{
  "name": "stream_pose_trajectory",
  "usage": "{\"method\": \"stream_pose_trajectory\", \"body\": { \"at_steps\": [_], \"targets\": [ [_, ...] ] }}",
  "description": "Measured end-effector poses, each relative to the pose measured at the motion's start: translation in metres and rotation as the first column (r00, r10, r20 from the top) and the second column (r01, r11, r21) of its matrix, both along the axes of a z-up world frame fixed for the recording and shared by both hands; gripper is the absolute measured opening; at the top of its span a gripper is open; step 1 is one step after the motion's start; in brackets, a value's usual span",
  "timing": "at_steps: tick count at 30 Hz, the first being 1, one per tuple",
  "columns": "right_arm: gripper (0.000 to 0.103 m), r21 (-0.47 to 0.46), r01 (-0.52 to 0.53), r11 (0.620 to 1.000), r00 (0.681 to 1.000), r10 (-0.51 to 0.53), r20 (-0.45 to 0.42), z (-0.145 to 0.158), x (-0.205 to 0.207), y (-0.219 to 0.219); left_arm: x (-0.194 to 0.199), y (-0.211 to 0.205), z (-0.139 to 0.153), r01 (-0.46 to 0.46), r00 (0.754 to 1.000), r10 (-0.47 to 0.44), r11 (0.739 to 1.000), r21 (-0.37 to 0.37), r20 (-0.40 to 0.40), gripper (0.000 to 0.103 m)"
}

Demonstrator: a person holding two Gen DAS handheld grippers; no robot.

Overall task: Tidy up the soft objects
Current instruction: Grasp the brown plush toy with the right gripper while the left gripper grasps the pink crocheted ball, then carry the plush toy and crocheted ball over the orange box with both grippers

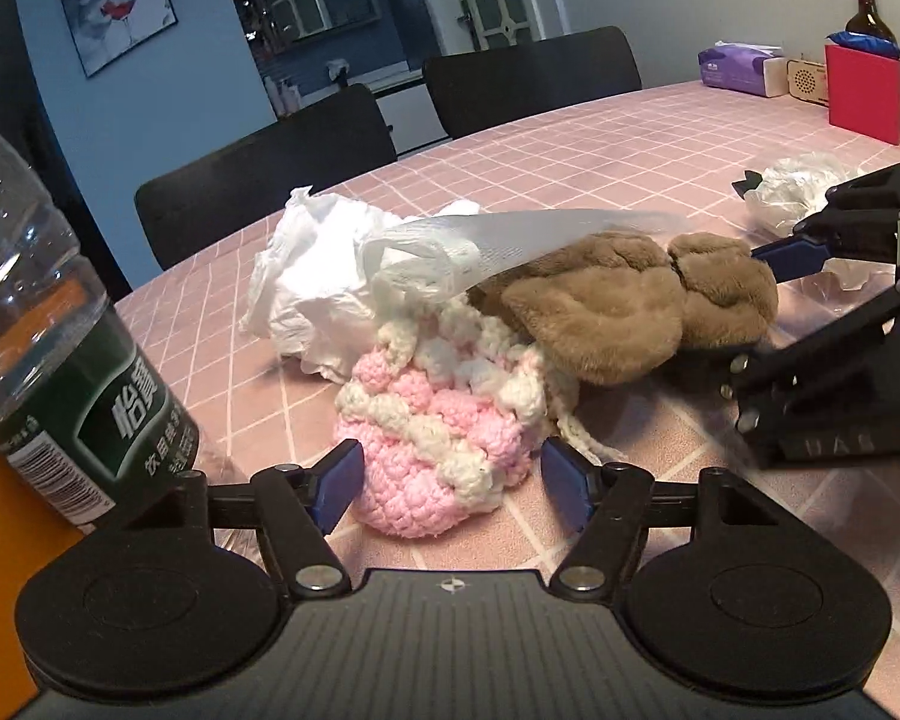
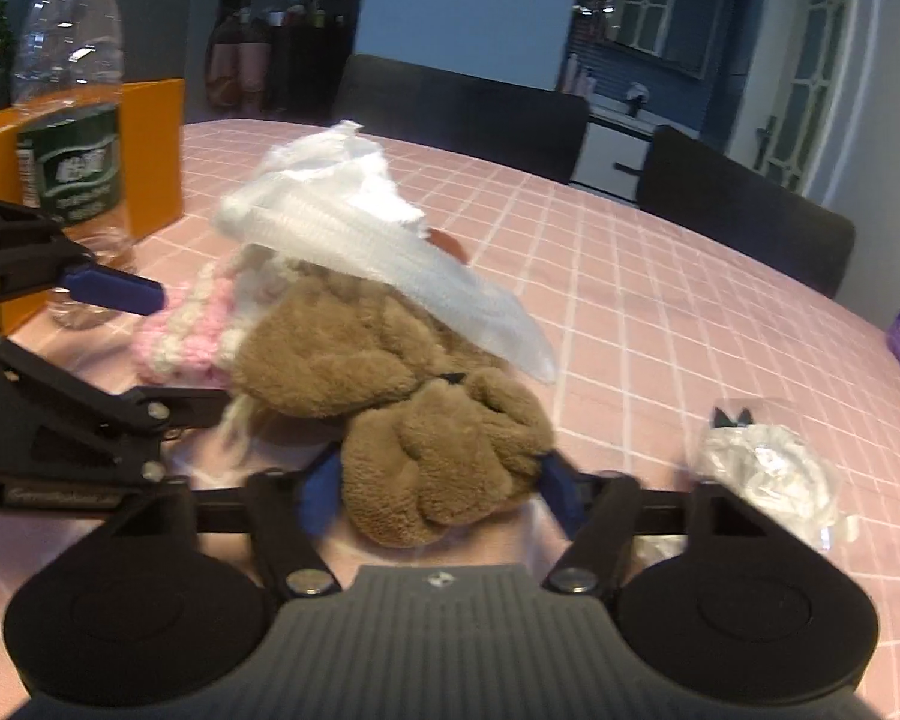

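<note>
Soft items sit bunched mid-table on the pink checked tablecloth [image 1: 600, 138], which looks like gathering into 1 pile.

Right gripper [image 2: 438, 480]: its 2 blue pads press into the near lobe of the brown plush toy [image 2: 390, 360], so it is clamped on the plush, probably to drag or lift it.

Left gripper [image 1: 450, 480]: fingers spread apart, straddling the pink-and-white crochet pouch [image 1: 438, 420] without visibly pinching it; likely lined up for a grasp.

White plastic bag [image 1: 324, 288] lies behind, a flap draped over the plush. Water bottle [image 1: 48, 324] stands at far left, apart from the pile.
</note>
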State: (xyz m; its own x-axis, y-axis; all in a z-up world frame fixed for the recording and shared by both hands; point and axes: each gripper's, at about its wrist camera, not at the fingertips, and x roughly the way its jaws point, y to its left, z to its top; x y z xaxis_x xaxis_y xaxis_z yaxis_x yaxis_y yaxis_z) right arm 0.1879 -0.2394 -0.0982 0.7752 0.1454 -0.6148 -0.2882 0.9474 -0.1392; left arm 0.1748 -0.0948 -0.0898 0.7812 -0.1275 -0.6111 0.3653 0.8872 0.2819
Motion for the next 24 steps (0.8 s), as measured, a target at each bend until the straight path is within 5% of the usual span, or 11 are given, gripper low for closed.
{"method": "stream_pose_trajectory", "body": {
  "at_steps": [3,5,11,16,24],
  "targets": [
    [0.041,0.034,0.018,0.999,1.0,-0.018,-0.008,0.006,-0.003,-0.004,0.002,0.001,0.001,0.009,1.0,-0.009,1.0,-0.025,-0.012,0.063],
    [0.039,0.051,0.025,0.998,0.999,-0.024,-0.021,0.011,-0.009,-0.004,0.001,0.002,0.001,0.008,1.0,-0.009,0.999,-0.045,-0.02,0.047],
    [0.037,0.142,0.083,0.986,0.995,-0.075,-0.067,0.024,-0.033,-0.011,-0.021,0.008,0.01,0.001,1.0,0.001,0.994,-0.111,0.016,0.024],
    [0.037,0.293,0.129,0.947,0.989,-0.102,-0.106,0.036,-0.055,-0.029,-0.053,0.021,0.035,-0.012,0.999,0.022,0.977,-0.213,0.044,0.023],
    [0.037,0.295,0.147,0.944,0.987,-0.121,-0.104,0.045,-0.103,-0.035,-0.104,0.04,0.069,-0.056,0.994,0.078,0.964,-0.261,0.074,0.023]
  ]
}}
